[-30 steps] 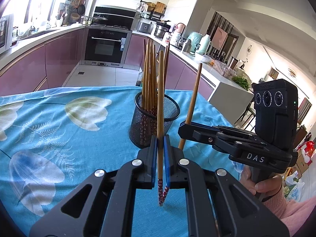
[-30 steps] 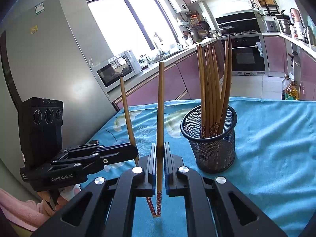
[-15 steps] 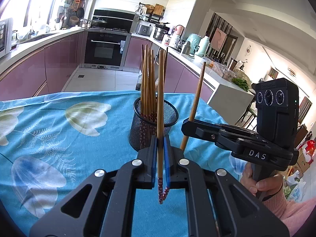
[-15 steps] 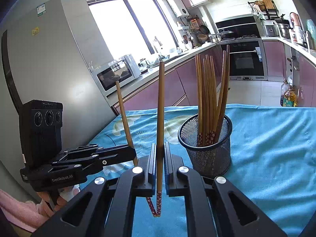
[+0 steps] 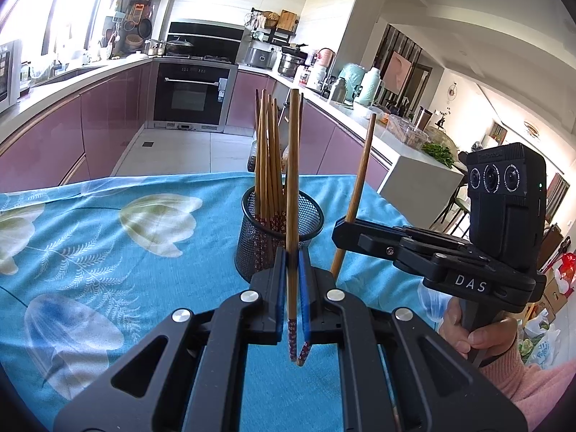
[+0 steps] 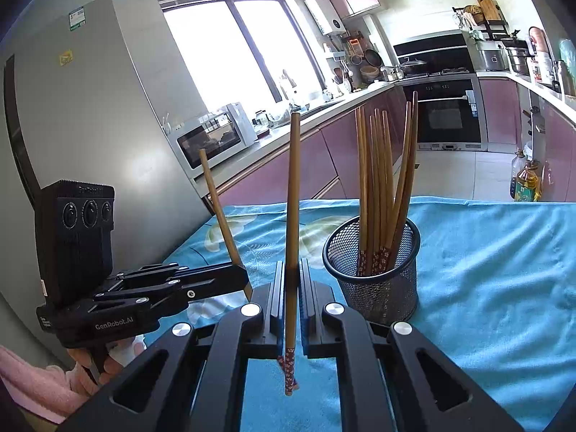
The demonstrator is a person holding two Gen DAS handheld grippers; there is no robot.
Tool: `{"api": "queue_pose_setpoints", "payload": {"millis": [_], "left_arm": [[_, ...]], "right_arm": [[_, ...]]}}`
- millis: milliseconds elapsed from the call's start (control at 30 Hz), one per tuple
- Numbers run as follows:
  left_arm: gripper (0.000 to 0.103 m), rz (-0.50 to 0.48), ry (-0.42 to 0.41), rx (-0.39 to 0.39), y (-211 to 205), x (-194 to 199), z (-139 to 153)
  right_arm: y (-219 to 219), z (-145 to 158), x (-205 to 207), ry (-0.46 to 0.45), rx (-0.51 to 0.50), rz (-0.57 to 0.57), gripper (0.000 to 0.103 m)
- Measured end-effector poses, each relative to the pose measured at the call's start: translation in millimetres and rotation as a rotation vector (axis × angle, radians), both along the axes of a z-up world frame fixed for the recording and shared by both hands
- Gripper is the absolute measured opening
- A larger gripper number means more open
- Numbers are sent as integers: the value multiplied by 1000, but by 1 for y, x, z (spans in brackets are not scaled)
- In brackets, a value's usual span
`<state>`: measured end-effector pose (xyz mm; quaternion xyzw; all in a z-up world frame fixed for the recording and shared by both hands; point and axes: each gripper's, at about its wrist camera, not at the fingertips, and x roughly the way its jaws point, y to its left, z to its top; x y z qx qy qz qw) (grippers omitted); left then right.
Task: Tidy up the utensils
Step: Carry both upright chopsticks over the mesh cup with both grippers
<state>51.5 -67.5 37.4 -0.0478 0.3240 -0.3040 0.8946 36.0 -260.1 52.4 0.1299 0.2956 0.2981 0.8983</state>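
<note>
Both tongs: matte black plastic, blue pad liners, silver round screws on the linkages. Right tongs (image 5: 340, 232) marked "DAS"; left tongs (image 6: 244, 275) marked "GenRobot.AI". Each carries a black three-lens camera block. Pink knit sleeves (image 5: 532, 385).

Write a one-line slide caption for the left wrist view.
Left gripper clamps a brown wooden chopstick upright before the black mesh cup on the blue floral tablecloth.

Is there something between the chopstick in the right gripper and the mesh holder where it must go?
Nothing visible stands between them. The brown wooden chopstick in the right gripper is upright, left of the black wire-mesh holder. Only the chopsticks already standing inside fill part of its mouth.
</note>
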Motion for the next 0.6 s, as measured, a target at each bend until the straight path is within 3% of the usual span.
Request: {"api": "queue_pose_setpoints", "payload": {"millis": [600], "left_arm": [[7, -1, -8, 3, -2, 4, 5]], "right_arm": [[-3, 7, 0, -17, -2, -7, 6]]}}
